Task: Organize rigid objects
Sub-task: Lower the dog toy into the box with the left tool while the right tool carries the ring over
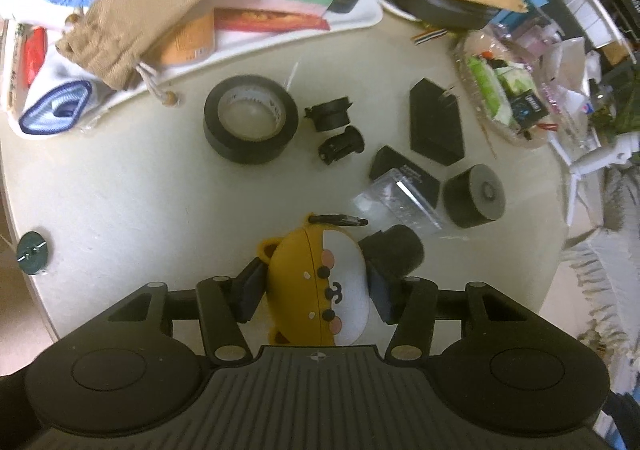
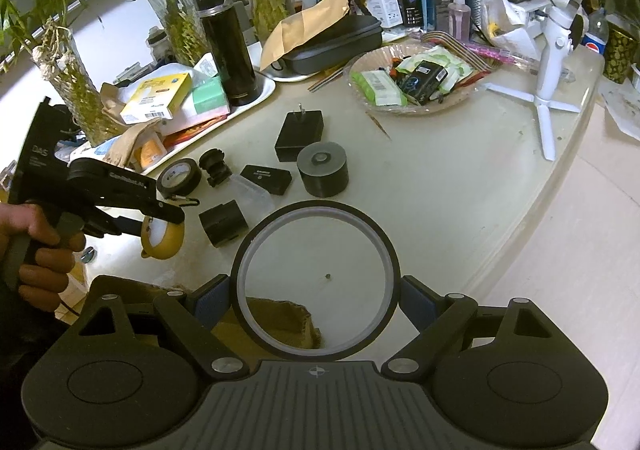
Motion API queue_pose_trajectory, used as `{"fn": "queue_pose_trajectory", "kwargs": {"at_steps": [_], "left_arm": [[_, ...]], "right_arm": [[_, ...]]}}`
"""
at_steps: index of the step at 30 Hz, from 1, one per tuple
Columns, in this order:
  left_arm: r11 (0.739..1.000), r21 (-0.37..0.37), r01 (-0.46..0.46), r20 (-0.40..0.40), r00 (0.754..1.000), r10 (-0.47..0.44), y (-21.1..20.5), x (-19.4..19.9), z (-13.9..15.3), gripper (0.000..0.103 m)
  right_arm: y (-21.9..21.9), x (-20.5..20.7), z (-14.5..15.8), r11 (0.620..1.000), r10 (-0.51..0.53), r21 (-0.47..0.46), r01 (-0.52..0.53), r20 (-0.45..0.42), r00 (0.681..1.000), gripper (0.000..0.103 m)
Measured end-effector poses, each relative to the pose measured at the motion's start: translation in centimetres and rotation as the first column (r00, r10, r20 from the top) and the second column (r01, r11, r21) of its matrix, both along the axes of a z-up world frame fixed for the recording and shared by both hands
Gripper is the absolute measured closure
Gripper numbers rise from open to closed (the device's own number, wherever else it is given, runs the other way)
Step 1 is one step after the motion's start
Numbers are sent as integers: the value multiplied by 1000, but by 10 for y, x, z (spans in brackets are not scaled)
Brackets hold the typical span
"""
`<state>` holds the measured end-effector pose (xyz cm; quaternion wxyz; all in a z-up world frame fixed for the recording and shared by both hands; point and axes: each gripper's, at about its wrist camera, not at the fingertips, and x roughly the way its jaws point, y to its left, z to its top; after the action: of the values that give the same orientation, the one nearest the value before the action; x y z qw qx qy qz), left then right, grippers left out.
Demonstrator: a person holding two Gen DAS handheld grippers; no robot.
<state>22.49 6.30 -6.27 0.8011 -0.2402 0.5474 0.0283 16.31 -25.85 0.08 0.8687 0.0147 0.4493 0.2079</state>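
My left gripper (image 1: 316,290) is shut on a yellow and white bear-shaped case (image 1: 320,286) with a black clip, held just above the table; it also shows in the right wrist view (image 2: 164,236). My right gripper (image 2: 316,302) is shut on a large thin black tape ring (image 2: 316,282), held over the table's near edge. On the table lie a thick black tape roll (image 1: 250,118), two small black caps (image 1: 330,116), a black charger (image 1: 436,122), a black box (image 1: 404,176), a clear plastic case (image 1: 400,202) and two black cylinders (image 1: 474,196).
A white tray (image 1: 352,24) with boxes, a beige pouch (image 1: 132,30) and a black flask (image 2: 226,54) stands at the back. A glass bowl (image 2: 416,78) of packets, a white tripod (image 2: 548,78) and plant vases (image 2: 172,10) surround the work area. A cardboard box (image 2: 280,324) sits below the table edge.
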Motion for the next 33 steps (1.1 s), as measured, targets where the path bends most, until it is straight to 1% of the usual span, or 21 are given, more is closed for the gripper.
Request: {"fn": "queue_pose_trajectory", "kwargs": {"at_steps": [7, 14, 21, 27, 33], "left_arm": [[999, 16, 38, 62, 997, -39, -2, -17, 28, 50], [993, 59, 97, 120, 987, -104, -12, -41, 52, 50], [984, 97, 149, 133, 978, -161, -19, -64, 59, 50], [976, 107, 190, 132, 970, -203, -25, -85, 63, 50], [966, 121, 228, 120, 963, -242, -33, -103, 59, 50]], "right_arm": [[4, -7, 6, 1000, 15, 8, -15, 5, 1000, 13], [9, -15, 9, 999, 27, 18, -27, 0, 1000, 13], [15, -26, 13, 999, 47, 17, -47, -1, 999, 13], [20, -33, 14, 998, 57, 16, -57, -1, 998, 13], [24, -43, 18, 997, 74, 16, -74, 7, 997, 13]]}}
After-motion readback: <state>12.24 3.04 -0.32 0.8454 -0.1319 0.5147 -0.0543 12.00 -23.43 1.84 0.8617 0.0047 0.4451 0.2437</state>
